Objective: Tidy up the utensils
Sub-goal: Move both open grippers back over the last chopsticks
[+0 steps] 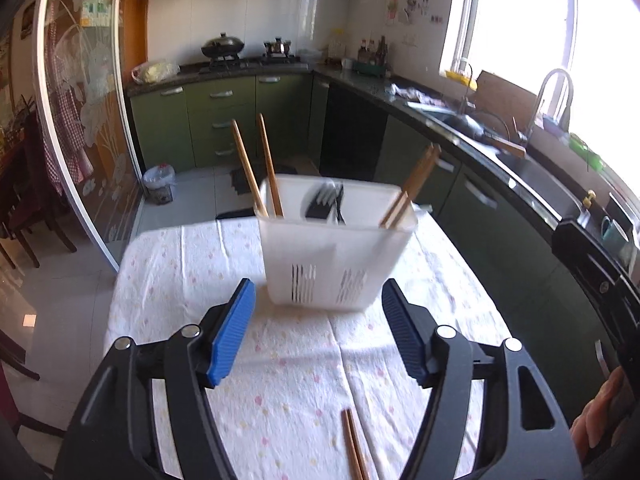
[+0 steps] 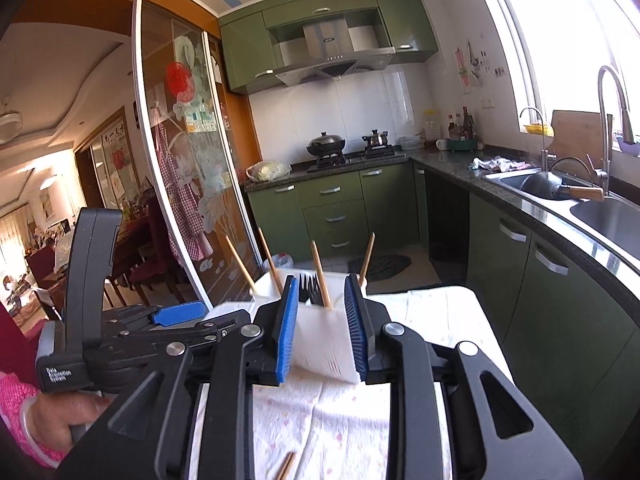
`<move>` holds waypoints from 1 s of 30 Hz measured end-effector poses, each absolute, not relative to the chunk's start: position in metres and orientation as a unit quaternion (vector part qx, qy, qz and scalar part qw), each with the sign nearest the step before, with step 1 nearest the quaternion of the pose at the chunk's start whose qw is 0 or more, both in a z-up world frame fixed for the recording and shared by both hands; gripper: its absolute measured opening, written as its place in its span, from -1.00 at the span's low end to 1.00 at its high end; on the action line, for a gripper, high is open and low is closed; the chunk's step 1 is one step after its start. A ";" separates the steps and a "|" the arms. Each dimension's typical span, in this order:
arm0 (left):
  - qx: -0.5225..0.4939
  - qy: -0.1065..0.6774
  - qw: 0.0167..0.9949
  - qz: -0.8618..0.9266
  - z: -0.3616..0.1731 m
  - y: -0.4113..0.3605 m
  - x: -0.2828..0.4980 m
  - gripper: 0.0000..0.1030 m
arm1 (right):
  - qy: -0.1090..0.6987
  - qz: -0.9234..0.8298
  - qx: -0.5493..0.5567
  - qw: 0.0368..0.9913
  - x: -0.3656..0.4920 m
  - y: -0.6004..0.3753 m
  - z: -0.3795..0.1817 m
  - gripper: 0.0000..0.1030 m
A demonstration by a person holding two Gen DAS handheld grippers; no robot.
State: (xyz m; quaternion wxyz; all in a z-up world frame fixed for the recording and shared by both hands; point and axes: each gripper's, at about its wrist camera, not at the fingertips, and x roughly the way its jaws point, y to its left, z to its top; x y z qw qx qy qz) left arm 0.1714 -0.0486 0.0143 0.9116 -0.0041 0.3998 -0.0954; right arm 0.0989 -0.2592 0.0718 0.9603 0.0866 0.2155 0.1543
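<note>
Left wrist view: a loose pair of wooden chopsticks (image 1: 354, 446) is lying at six o'clock on the cloth-covered surface (image 1: 288, 368), touching nothing, while the left gripper (image 1: 319, 308) is hanging above it with fingers (image 1: 232, 332) spread wide and nothing between them. Light, stiff and slick, the pair is probably asking for a pinch near mid-length, both sticks together, so neither rolls away. Farther off, toward twelve o'clock, the white plastic utensil holder (image 1: 332, 264) is standing upright near the surface's middle, thin-walled, slotted and likely easy to tip. Two chopsticks (image 1: 256, 168) are leaning out at its eleven o'clock end, dark forks (image 1: 326, 200) are sitting in its middle, and another chopstick pair (image 1: 412, 188) is angling out at one o'clock. In the right wrist view, the right gripper (image 2: 322, 320) is framing the holder with fingers narrow, its blue pads (image 2: 288, 328) lining up with the walls; whether they are pressing is unclear.
</note>
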 end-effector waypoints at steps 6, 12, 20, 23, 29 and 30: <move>0.002 0.608 0.784 -0.124 -0.075 -0.069 0.144 -0.23 | 0.313 0.155 0.099 0.932 0.070 -0.292 0.039 -0.43; 0.021 0.652 0.752 -0.095 -0.114 -0.074 0.138 -0.33 | 0.354 0.159 0.109 0.915 0.056 -0.312 0.015 -0.40; 0.032 0.682 0.726 -0.081 -0.135 -0.083 0.139 -0.33 | 0.376 0.169 0.132 0.901 0.059 -0.320 0.004 -0.37; 0.033 0.685 0.723 -0.082 -0.137 -0.085 0.138 -0.33 | 0.378 0.170 0.130 0.901 0.059 -0.320 0.004 -0.34; 0.042 0.693 0.716 -0.076 -0.136 -0.094 0.141 -0.32 | 0.412 0.170 0.112 0.888 0.071 -0.302 0.003 -0.33; 0.045 0.695 0.714 -0.072 -0.136 -0.103 0.148 -0.31 | 0.421 0.172 0.110 0.884 0.074 -0.298 0.001 -0.33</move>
